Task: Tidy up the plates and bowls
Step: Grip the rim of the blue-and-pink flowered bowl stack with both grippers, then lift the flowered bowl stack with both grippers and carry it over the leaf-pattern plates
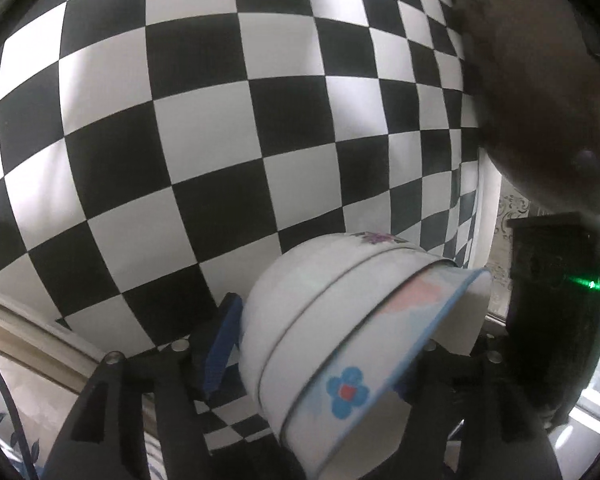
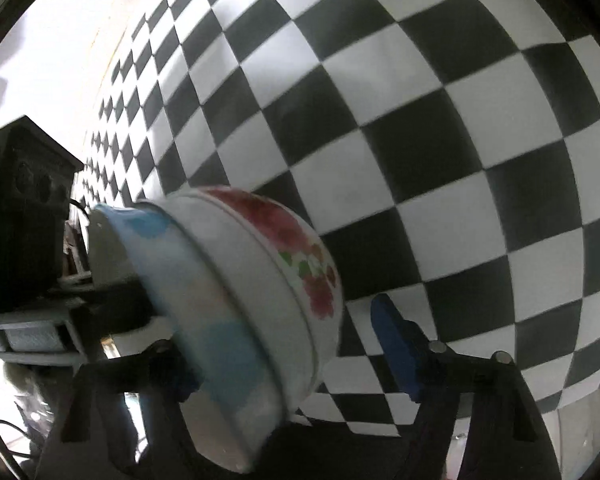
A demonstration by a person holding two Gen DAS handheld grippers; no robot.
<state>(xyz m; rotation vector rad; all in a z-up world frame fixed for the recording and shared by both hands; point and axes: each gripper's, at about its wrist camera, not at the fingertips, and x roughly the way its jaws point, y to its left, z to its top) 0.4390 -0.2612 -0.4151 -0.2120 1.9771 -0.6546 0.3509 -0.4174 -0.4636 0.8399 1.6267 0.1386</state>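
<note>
1. Left wrist view: the left tongs (image 1: 320, 364) reach in from the bottom edge, and a stack of bowls (image 1: 312, 320) sits tilted between them at lower centre, nested and lying on their sides.
2. The outermost is a blue-flower bowl (image 1: 364, 364), its rim running up to the right; behind it sit two white bowls, the far one with a purple flower (image 1: 376, 237) near its top.
3. The left blue pad (image 1: 220, 356) stands just beside the stack's white wall; the right finger is hidden behind the rim, so I cannot tell whether these tongs press on the stack or stand spread around it.
4. Checkered surface (image 1: 204, 120) fills the frame; a patterned plate (image 1: 28, 364) shows at lower left, and the other gripper's black body (image 1: 556, 304) at the right edge.
5. Right wrist view: the same stack (image 2: 236, 292) lies at lower centre-left between the right tongs (image 2: 296, 364), the red-flower bowl (image 2: 300, 256) toward the right.
6. The right blue pad (image 2: 396, 344) is clearly apart from the bowls, a gap of checkered surface (image 2: 440, 140) showing between them; these tongs are spread, and the left finger is dark and blurred against the stack.
</note>
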